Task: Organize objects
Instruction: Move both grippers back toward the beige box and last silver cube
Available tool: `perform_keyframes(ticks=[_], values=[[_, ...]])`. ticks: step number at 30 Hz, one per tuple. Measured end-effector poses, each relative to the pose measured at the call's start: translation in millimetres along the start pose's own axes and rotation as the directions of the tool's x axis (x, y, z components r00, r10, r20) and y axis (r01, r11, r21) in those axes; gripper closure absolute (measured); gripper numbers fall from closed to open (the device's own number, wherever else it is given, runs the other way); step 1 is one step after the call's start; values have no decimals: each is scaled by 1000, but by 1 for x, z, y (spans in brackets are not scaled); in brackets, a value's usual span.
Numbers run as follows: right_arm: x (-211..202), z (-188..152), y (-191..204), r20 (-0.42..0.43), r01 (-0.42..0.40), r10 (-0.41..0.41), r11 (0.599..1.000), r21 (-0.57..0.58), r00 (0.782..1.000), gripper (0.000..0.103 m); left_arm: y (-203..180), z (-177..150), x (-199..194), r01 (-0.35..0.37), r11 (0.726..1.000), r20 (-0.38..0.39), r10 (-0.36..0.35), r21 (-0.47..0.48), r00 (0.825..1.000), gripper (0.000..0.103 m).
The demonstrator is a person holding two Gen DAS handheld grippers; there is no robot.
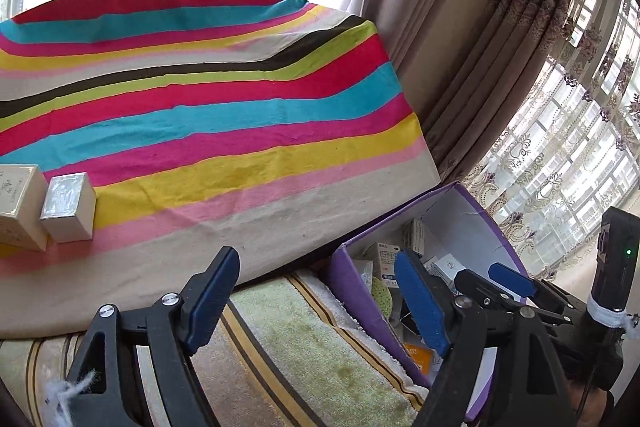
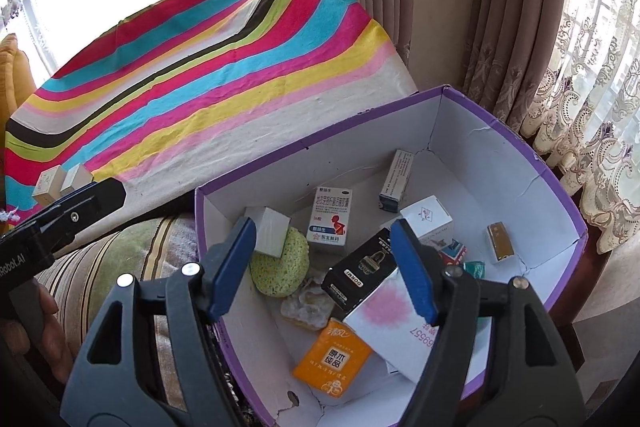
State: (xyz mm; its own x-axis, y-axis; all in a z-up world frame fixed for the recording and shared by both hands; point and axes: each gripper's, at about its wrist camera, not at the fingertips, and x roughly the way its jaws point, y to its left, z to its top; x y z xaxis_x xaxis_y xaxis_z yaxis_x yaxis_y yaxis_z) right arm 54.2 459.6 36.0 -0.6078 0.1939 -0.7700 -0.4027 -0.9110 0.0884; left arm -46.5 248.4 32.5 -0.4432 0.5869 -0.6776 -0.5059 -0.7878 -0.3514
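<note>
Two small boxes remain on the striped cloth [image 1: 224, 115]: a cream carton [image 1: 20, 207] at far left and, touching its right side, a silver-topped box [image 1: 69, 207], both upright, long axes running away from the camera. The left gripper [image 1: 320, 303] hangs over the green striped towel [image 1: 304, 355], jaws apart, nothing between the pads. Both boxes lie up and to its left, well apart from the fingertips; the silver-topped box is the nearer of the two. To the right sits the purple box [image 2: 568, 211], already holding a medicine carton [image 2: 331, 219], a yellow-green sponge [image 2: 280, 269], a black padlock box [image 2: 360, 275] and an orange tissue pack [image 2: 332, 359]. The right gripper [image 2: 324, 271] hovers above this clutter, jaws parted, pads empty. Judgement: the left hand is the nearer to the remaining boxes, so the coming reach falls to it, leftward across the cloth; the purple box is the destination.
</note>
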Motion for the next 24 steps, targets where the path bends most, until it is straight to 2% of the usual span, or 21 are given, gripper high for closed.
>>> perform_keyframes(ticks=[6, 10, 13, 17, 21, 24], values=[[-4, -1, 28, 4, -28, 29, 999, -44, 1000, 26, 37, -5, -27, -55, 997, 48, 58, -60, 997, 18], [-5, -2, 45, 3, -42, 42, 996, -73, 999, 24, 61, -8, -47, -110, 990, 85, 118, -90, 989, 15], [-6, -2, 56, 0, -50, 50, 994, -93, 999, 23, 77, -11, -65, -155, 983, 122, 167, -98, 978, 12], [-5, -2, 69, -8, -64, 64, 992, -104, 998, 21, 101, -18, -89, -228, 967, 163, 244, -110, 956, 1], [-4, -3, 86, -14, -75, 74, 989, -129, 997, 19, 132, -20, -108, -273, 947, 181, 302, -168, 936, 0], [-1, -5, 102, -26, -83, 80, 983, -163, 996, 18, 150, -18, -111, -284, 939, 170, 317, -192, 933, 0]])
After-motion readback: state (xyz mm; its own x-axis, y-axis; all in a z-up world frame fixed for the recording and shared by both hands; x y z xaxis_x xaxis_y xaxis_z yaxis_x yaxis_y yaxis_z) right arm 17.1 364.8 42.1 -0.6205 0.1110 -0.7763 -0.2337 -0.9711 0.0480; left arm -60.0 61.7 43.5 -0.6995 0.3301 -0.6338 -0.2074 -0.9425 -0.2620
